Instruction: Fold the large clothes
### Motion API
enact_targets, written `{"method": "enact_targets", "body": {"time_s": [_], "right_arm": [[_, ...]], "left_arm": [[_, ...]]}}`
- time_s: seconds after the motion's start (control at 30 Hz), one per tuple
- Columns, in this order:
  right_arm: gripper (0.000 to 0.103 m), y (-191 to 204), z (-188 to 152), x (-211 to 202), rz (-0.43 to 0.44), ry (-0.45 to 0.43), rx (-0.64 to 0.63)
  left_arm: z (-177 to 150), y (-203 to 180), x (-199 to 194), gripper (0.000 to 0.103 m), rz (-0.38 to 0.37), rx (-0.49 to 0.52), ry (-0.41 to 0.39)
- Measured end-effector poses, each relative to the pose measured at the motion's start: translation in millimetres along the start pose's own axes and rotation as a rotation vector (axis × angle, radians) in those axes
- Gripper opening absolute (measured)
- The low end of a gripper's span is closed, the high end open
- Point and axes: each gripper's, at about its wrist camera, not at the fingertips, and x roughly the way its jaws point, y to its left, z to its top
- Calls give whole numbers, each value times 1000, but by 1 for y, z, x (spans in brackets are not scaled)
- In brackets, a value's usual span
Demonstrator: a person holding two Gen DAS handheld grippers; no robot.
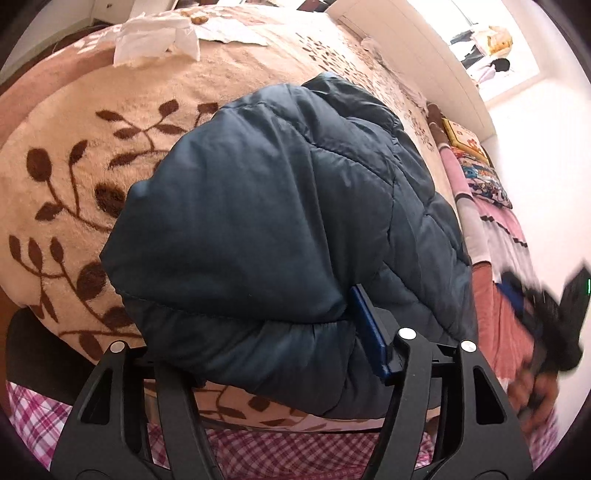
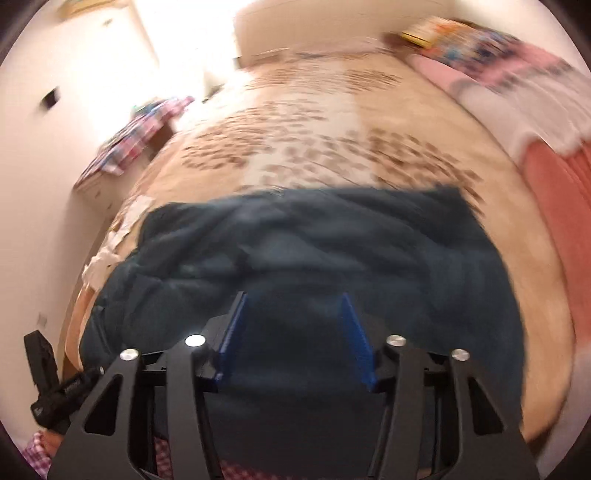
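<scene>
A dark blue puffer jacket (image 1: 280, 229) lies bunched on a beige blanket with brown leaves (image 1: 74, 155). In the left wrist view a fold of the jacket drapes over my left gripper (image 1: 295, 332); only its right blue finger (image 1: 369, 328) shows, the left one is hidden under the fabric. The right gripper (image 1: 546, 325) appears blurred at the right edge. In the right wrist view the jacket (image 2: 332, 240) spreads across the bed, and my right gripper (image 2: 291, 332) is open and empty just above its near part. The left gripper (image 2: 48, 380) shows at the lower left.
White cloth pieces (image 1: 155, 37) lie at the far end of the bed. Pink and patterned bedding (image 1: 487, 206) is piled along the bed's side by the wall. A checked cloth (image 2: 136, 133) covers a side table. A white headboard (image 2: 314, 26) stands at the far end.
</scene>
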Motion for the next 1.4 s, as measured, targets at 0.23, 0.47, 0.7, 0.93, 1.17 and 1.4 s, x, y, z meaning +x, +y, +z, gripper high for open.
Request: {"method": "enact_targets", "body": {"time_s": [0.23, 0.47, 0.7, 0.93, 1.17, 1.4], "right_arm": [[25, 14, 49, 85, -25, 70, -57], [16, -3, 45, 162, -6, 267, -20], [15, -12, 38, 172, 32, 284, 41], [6, -11, 37, 94, 149, 165, 78], [3, 9, -15, 57, 178, 246, -14], [0, 7, -40, 114, 128, 355, 35]], "left_arm": [[1, -18, -10, 34, 52, 131, -51], [0, -26, -20, 24, 50, 202, -95], [-2, -37, -24, 22, 73, 259, -118], [-6, -42, -31, 21, 62, 262, -126], [-7, -44, -35, 21, 49, 256, -140], [-12, -69, -48, 21, 37, 355, -190]]}}
